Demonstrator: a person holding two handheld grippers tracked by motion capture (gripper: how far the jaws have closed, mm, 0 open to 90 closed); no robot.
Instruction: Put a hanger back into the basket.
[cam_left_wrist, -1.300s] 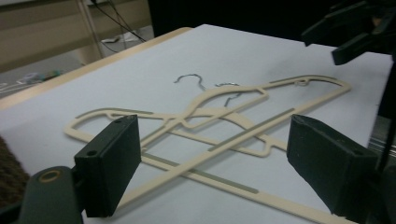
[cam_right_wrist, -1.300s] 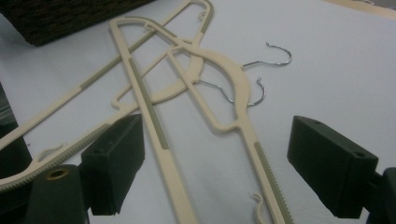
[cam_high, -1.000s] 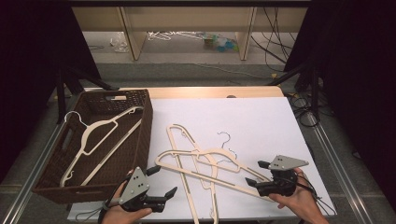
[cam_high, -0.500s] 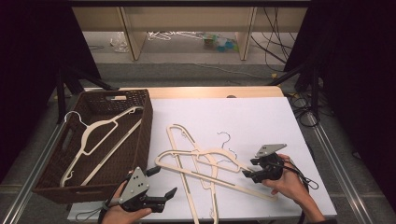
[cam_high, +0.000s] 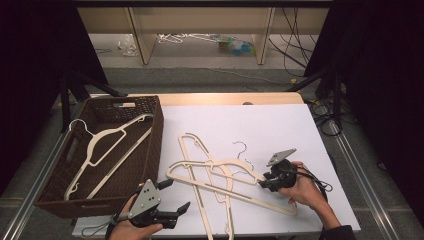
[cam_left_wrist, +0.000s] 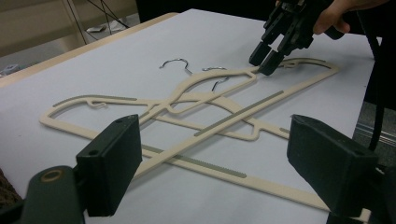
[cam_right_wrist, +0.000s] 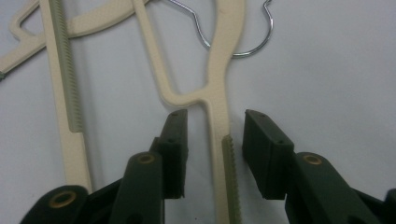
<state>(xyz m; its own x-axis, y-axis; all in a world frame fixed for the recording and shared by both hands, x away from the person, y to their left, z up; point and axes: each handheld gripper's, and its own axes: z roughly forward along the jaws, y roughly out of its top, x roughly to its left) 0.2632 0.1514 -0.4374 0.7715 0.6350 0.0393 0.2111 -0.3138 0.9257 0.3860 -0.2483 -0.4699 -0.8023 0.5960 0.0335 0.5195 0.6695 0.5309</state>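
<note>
Right gripper (cam_right_wrist: 212, 154) jaws spread astride hanger (cam_right_wrist: 219, 93) arm near table's right edge; light, stiff, slick plastic; left gripper (cam_high: 172, 197) spread.

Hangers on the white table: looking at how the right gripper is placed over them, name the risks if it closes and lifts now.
The right gripper straddles one arm of a hanger, jaws open. That hanger lies crossed with other hangers, so lifting could drag them along. The grip is near one end, so the hanger may swing or slip. Wire hooks overlap and could snag.
</note>
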